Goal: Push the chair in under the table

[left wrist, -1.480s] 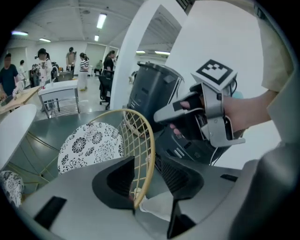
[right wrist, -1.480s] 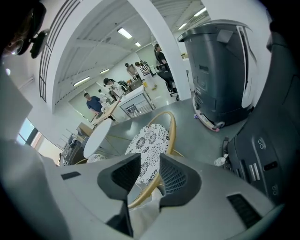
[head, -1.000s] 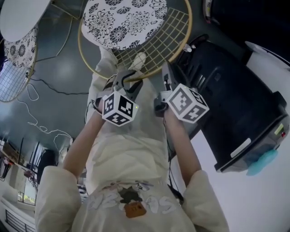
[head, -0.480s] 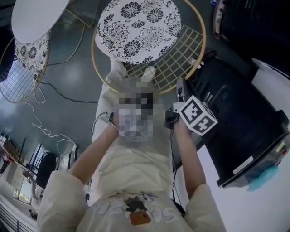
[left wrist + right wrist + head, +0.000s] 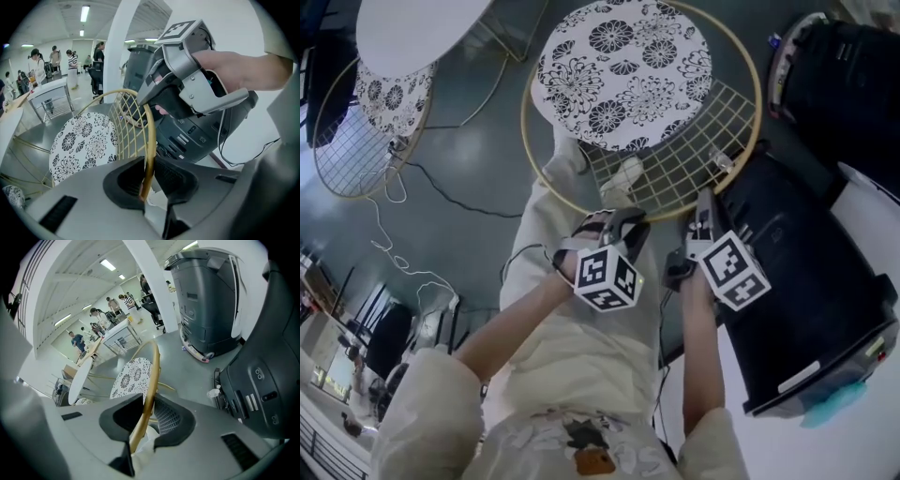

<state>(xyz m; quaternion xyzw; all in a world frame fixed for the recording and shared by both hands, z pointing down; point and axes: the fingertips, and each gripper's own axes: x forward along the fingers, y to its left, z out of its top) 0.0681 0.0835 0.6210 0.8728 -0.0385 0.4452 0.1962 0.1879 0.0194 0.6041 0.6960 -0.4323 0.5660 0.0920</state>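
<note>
The chair has a floral round cushion and a gold wire back, and it stands apart from the round white table. My left gripper is at the near arc of the back's gold rim. Its jaws have just been closing, and in the left gripper view the pads press on the rim. Close to its right, my right gripper has also just been closing. In the right gripper view the rim is pinched between its pads.
A big black machine stands tight against the chair's right side, beside a white surface. A second wire chair sits under the table's left side. A cable trails over the grey floor. People stand far off.
The head view has swung, so the chair, table and both grippers now sit further right and lower in it. Both grippers stay side by side at the near rim of the chair back.
</note>
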